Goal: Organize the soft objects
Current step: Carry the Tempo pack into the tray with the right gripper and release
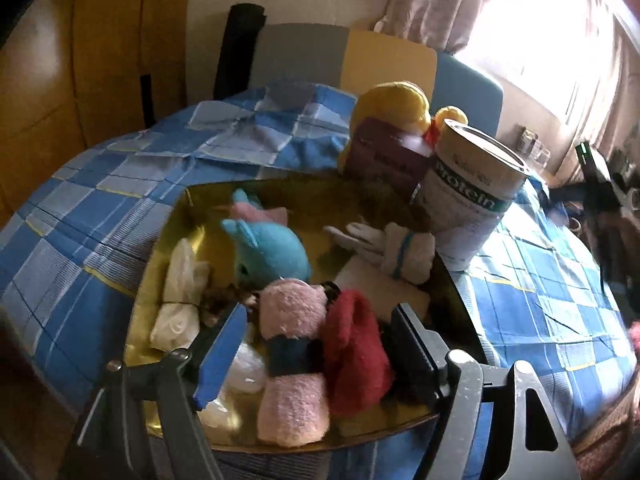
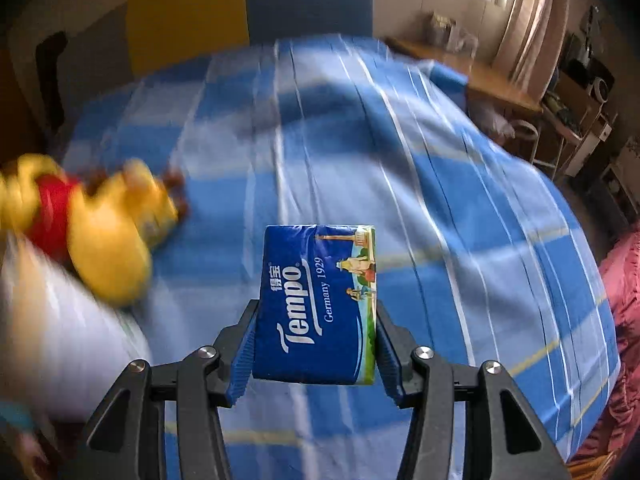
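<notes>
Right gripper [image 2: 316, 344] clenched on a blue tissue pack [image 2: 318, 304] at frame centre. Left gripper [image 1: 320, 344], at lower centre, spread wide around pink [image 1: 294, 356] and red [image 1: 356, 352] socks in a gold tray [image 1: 180, 216].

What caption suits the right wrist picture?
Right gripper holds a blue tissue pack above a blue checked cloth.
</notes>
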A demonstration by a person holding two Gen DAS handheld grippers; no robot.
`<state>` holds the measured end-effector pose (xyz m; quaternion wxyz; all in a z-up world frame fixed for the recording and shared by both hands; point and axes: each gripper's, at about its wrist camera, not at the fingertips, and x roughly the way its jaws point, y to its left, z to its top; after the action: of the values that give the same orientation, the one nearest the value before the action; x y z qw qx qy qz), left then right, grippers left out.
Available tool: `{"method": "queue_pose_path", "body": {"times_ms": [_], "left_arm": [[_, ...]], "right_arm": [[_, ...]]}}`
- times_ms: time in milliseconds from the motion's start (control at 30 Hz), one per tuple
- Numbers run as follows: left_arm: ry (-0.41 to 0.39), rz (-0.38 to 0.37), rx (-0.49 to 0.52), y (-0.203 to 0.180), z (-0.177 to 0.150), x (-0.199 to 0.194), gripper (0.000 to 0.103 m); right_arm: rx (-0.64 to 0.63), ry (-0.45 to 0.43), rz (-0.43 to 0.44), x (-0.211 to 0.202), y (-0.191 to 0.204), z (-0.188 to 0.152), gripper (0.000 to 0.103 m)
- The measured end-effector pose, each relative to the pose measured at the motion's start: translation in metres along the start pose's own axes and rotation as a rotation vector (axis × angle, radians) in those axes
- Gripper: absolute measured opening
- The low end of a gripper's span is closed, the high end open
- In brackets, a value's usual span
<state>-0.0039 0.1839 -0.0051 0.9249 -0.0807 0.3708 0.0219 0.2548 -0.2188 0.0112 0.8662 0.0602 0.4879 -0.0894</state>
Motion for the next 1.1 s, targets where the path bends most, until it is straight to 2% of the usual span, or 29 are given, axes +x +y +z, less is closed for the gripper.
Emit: {"method": "queue_pose_path", "body": {"times_ms": [100, 200, 300, 400, 500, 667, 800, 900, 1100], "left_arm": [[-0.008, 0.002, -0.007, 0.005, 0.002, -0.002, 0.079], [-0.002, -0.005, -0.008, 0.006, 0.0, -0.001, 0.085], [0.006, -0.004, -0.013, 0.008, -0.001, 0.001, 0.085], [0.008, -0.003, -0.029, 0.011, -0.002, 0.002, 0.085], [-0.004, 0.012, -0.045, 0.016, -0.001, -0.001, 0.085], [-0.019, 0.045, -0.069, 0.027, 0.001, -0.007, 0.087], [-0.028, 0.078, -0.088, 0.035, 0.001, -0.012, 0.088], [-0.031, 0.096, -0.098, 0.038, -0.001, -0.015, 0.089], [-0.035, 0.115, -0.103, 0.04, -0.003, -0.02, 0.089]], "right_arm": [[-0.003, -0.041, 0.003, -0.009, 0.03, 0.037, 0.053], [-0.013, -0.081, 0.059, -0.02, 0.069, 0.069, 0.053], [-0.059, -0.13, 0.145, -0.038, 0.113, 0.086, 0.053], [-0.168, -0.167, 0.262, -0.059, 0.163, 0.085, 0.053], [-0.296, -0.182, 0.395, -0.08, 0.211, 0.065, 0.053], [-0.501, -0.162, 0.512, -0.102, 0.261, 0.012, 0.053], [-0.633, -0.123, 0.553, -0.106, 0.283, -0.039, 0.053], [-0.692, -0.087, 0.56, -0.098, 0.286, -0.074, 0.052], [-0.744, -0.023, 0.565, -0.083, 0.281, -0.132, 0.052]]}}
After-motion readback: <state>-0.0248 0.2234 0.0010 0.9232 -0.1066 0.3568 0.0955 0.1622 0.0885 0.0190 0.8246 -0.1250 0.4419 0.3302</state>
